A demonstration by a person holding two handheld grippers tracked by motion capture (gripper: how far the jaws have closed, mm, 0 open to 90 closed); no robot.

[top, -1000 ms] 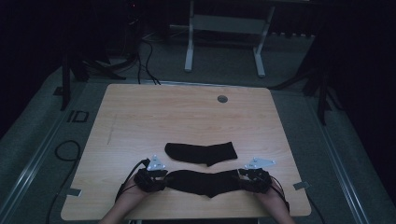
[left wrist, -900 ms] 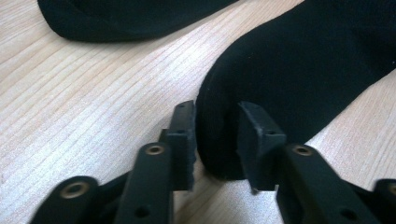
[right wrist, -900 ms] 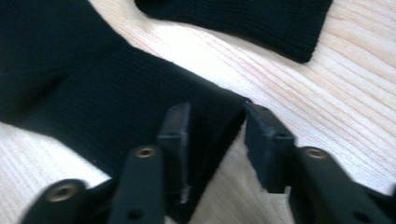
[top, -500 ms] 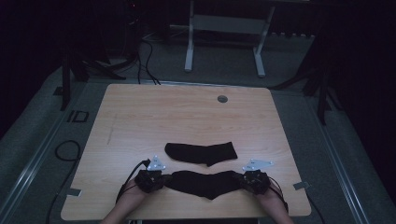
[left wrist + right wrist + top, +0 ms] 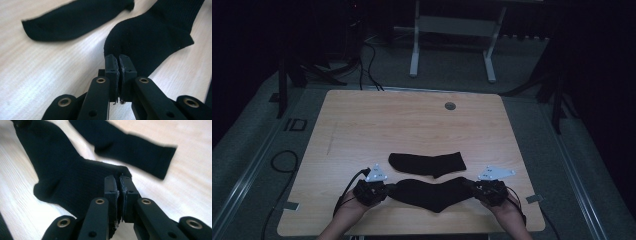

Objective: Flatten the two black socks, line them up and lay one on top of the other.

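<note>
The left tongs (image 5: 384, 190) and right tongs (image 5: 473, 186), having just closed, pinch opposite ends of a ribbed black knit sock (image 5: 432, 193) just nearer than another flat black sock (image 5: 427, 163) on the pale wood-grain surface (image 5: 412, 125).

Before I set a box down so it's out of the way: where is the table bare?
The far half of the table, between the far sock and the round hole, lies bare, as do strips along both side edges. The near edge is crowded: left gripper and right gripper pinch the near sock.
</note>
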